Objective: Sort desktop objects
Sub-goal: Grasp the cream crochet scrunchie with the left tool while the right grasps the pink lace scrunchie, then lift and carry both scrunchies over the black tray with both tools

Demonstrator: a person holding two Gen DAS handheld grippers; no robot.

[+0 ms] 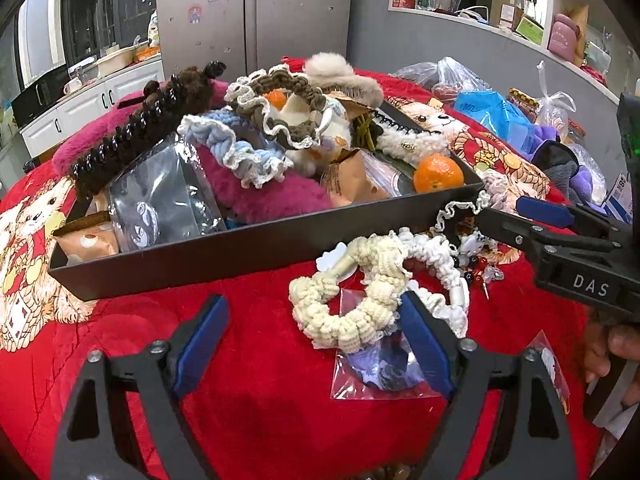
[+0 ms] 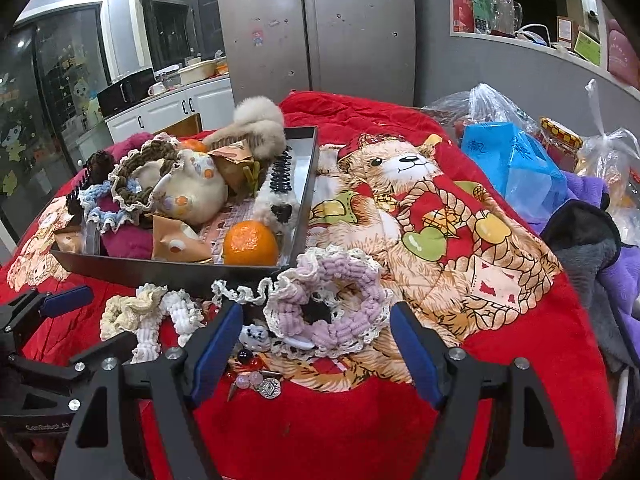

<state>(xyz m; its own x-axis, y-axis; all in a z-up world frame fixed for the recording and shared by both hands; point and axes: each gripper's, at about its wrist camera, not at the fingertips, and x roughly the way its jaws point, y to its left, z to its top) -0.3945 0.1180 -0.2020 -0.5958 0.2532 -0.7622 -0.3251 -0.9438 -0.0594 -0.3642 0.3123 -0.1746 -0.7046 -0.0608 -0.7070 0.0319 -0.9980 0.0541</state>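
Since both tools are spread wide and grasp nothing, we judge the step in hand to be picking up a scrunchie for the black tray (image 1: 192,256). The lilac crochet scrunchie (image 2: 332,312) lies on the red blanket (image 2: 360,432) between the right tool's (image 2: 316,348) fingers, just beside the tray's near corner; the cream scrunchie (image 1: 352,292) lies ahead of the left tool (image 1: 316,344). We should clench on the yarn ring only, clear of the loose beads (image 2: 248,360), then lift over the wall.

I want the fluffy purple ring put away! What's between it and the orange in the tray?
Only the black tray's front wall. In the right wrist view the lilac scrunchie lies against it, with the orange just inside.
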